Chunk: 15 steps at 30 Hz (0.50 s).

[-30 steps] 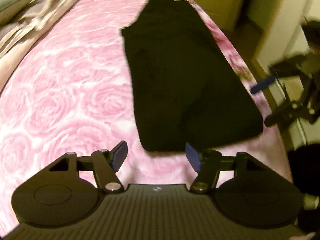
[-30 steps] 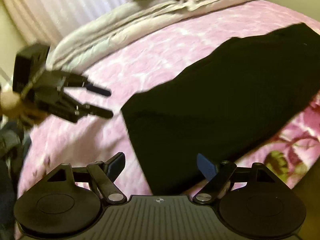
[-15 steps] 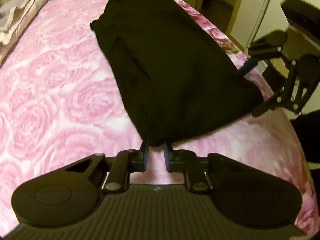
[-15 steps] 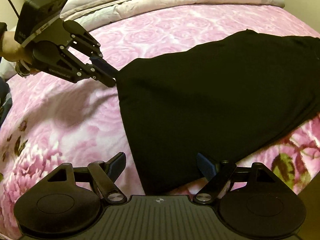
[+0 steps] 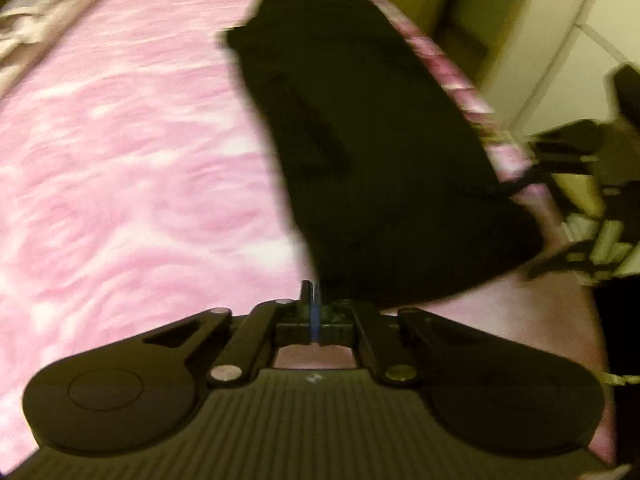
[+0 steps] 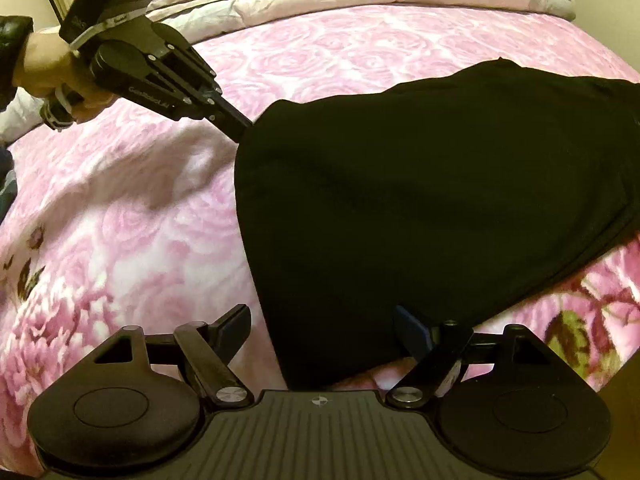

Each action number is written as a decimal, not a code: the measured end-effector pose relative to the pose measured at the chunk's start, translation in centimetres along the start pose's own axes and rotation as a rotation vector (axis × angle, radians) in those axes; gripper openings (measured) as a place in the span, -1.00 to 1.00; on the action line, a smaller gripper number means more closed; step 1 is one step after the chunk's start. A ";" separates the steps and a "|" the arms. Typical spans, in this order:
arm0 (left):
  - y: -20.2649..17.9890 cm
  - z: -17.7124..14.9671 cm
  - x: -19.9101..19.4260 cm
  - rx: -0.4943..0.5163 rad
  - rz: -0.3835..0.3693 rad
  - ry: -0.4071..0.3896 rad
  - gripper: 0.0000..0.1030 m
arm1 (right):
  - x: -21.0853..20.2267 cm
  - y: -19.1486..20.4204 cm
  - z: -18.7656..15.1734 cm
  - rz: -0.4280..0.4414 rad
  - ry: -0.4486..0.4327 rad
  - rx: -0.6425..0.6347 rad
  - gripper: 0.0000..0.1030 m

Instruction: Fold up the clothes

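A pink rose-patterned bed (image 6: pixel 120 240) carries a black garment (image 6: pixel 420 200), its long axis running from the near bed edge toward the far end. The left tongs (image 6: pixel 236 122) pinch its near corner closed; the right tongs (image 6: pixel 320 328) gape wide around the other near corner.

A: Where is each wrist camera looking?
B: Both are sitting low over the bed (image 5: pixel 120 152), close behind their own fingers, facing along the black garment (image 6: pixel 440 184) from neighbouring corners, sharing it.
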<state>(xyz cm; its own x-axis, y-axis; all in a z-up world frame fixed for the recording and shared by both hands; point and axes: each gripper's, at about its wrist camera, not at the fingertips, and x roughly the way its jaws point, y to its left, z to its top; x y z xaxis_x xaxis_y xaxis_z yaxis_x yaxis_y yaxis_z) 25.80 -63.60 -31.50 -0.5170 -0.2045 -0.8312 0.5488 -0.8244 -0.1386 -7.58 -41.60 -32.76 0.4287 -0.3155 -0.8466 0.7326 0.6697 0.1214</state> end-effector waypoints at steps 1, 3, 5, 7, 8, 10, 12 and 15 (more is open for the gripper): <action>0.5 -0.3 -0.1 -0.023 0.031 -0.002 -1.00 | 0.0 0.0 0.0 0.000 -0.001 0.000 0.59; 1.4 -0.7 -0.8 -0.069 0.040 -0.008 -1.00 | 0.0 0.0 -0.1 -0.001 -0.002 -0.001 0.59; 1.9 -0.8 -1.6 -0.105 0.028 -0.019 -1.00 | 0.0 0.0 -0.1 -0.002 -0.003 -0.002 0.59; 1.7 -0.6 -2.2 -0.130 -0.010 -0.037 -0.92 | 0.0 0.1 -0.2 -0.002 -0.005 -0.003 0.59; 1.4 -0.4 -2.3 -0.137 -0.042 -0.050 -0.87 | 0.0 0.1 -0.2 -0.003 -0.005 -0.003 0.59; 0.4 -0.2 -2.2 -0.122 -0.110 -0.070 -0.81 | 0.0 0.1 -0.2 -0.003 -0.006 -0.004 0.59; -0.7 0.1 -1.7 -0.099 -0.176 -0.079 -0.81 | 0.0 0.0 -0.2 0.000 -0.005 -0.007 0.59; -1.8 0.0 -0.1 -0.085 -0.200 -0.041 -0.71 | 0.0 0.0 -0.2 0.003 -0.003 -0.011 0.59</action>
<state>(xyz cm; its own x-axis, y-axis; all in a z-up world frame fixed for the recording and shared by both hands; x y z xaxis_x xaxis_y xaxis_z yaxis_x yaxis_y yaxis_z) 24.91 -62.08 -31.16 -0.6469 -0.0641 -0.7599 0.4852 -0.8033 -0.3453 -7.66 -41.49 -32.86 0.4330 -0.3154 -0.8444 0.7255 0.6779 0.1188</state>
